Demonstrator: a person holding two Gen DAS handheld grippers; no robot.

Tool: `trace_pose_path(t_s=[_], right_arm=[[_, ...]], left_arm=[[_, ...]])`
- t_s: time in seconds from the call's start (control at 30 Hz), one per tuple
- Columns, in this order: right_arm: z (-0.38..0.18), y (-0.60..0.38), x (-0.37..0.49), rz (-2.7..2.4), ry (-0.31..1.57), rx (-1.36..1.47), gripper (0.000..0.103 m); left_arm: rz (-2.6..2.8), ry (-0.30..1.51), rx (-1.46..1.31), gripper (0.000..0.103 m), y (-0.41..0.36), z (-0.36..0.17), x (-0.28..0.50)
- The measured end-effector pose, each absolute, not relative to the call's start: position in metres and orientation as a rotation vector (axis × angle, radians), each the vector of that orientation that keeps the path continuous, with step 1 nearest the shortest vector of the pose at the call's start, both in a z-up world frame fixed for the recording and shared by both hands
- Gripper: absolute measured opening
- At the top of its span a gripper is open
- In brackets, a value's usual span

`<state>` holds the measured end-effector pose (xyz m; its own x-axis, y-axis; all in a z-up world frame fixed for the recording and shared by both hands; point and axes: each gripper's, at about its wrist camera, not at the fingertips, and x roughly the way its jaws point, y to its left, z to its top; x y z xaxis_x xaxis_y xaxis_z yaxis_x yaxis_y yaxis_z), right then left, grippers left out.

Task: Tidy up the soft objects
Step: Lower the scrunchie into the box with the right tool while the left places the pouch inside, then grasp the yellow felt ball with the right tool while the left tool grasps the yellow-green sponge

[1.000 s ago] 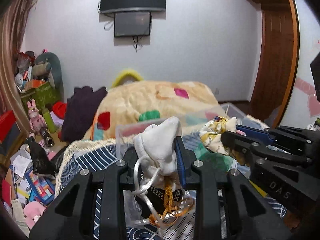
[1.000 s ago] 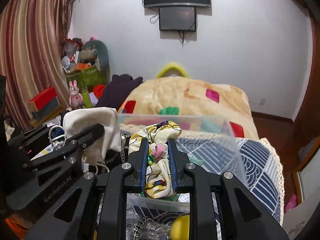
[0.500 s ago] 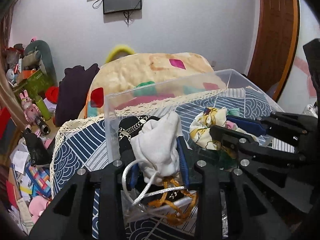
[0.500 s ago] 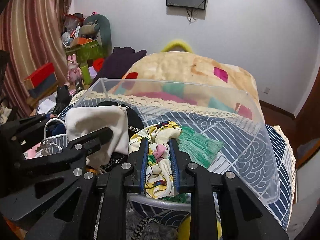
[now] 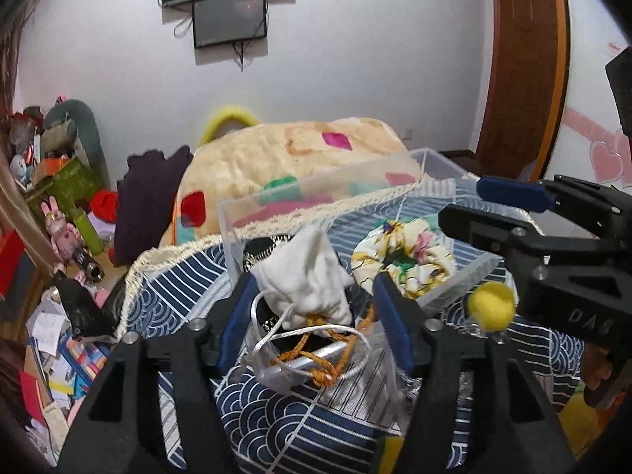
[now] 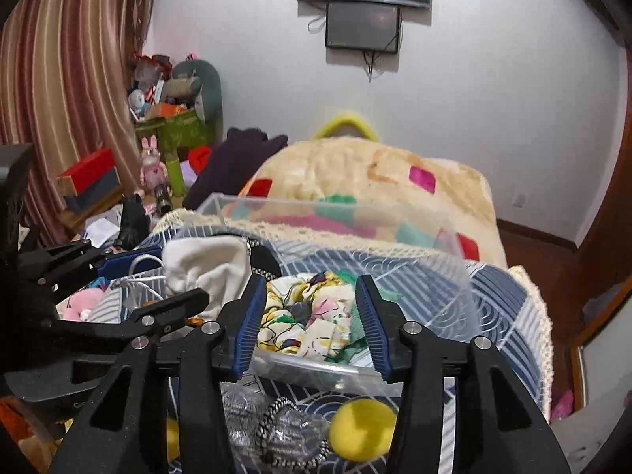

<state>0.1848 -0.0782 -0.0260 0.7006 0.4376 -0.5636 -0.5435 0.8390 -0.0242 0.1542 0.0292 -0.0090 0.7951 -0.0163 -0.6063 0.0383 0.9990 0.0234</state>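
Observation:
A white drawstring pouch [image 5: 304,280] rests at the near left end of the clear plastic box [image 5: 316,193]. My left gripper [image 5: 314,308] straddles it with jaws opening, the blue pads off the fabric. A floral cloth [image 6: 304,316] lies in the same box [image 6: 328,213] on something green. My right gripper [image 6: 312,310] is around the cloth, jaws opening and pads clear of it. Each view shows the other tool: the right gripper [image 5: 474,205] at the right, the left gripper [image 6: 158,280] beside the pouch [image 6: 205,272] at the left.
A yellow pompom [image 6: 363,426] and a silver mesh bag [image 6: 276,422] lie in front of the box on the blue wave-patterned cloth [image 6: 501,292]. A beige patchwork blanket [image 6: 355,173] is heaped behind. Toys and boxes [image 6: 166,126] crowd the left.
Both grippers went from shut to open. The pouch and the floral cloth were let go and now lie in the clear box. Both tools drew back slightly.

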Motion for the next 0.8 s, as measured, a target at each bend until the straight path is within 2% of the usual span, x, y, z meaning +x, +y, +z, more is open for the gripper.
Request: trace_pose_path(t_s=[0.13, 0.2, 0.23, 0.3, 0.33, 0.6, 0.8], right_arm=[[-0.011, -0.087, 0.171, 0.541, 0.512, -0.187, 0.052], [-0.005, -0.091, 0.165, 0.540, 0.488, -0.184, 0.053], [-0.002, -0.093, 0.161, 0.540, 0.476, -0.182, 0.054], [0.002, -0.098, 0.154, 0.542, 0.453, -0.180, 0.066], [0.004, -0.101, 0.150, 0.537, 0.438, -0.180, 0.068], [-0.010, -0.115, 0.130, 0.490, 0.404, -0.215, 0.069], [-0.036, -0.124, 0.126, 0.460, 0.449, -0.235, 0.069]], left_arm=[[-0.014, 0.598, 0.045, 0.080, 0.028, 0.008, 0.138], [0.004, 0.574, 0.038, 0.095, 0.029, 0.015, 0.130], [0.010, 0.561, 0.033, 0.097, 0.029, 0.019, 0.127], [0.018, 0.538, 0.034, 0.098, 0.029, 0.023, 0.120], [0.021, 0.532, 0.036, 0.099, 0.029, 0.024, 0.117], [0.009, 0.528, 0.034, 0.102, 0.023, 0.010, 0.092], [-0.003, 0.578, 0.020, 0.102, 0.021, -0.019, 0.084]])
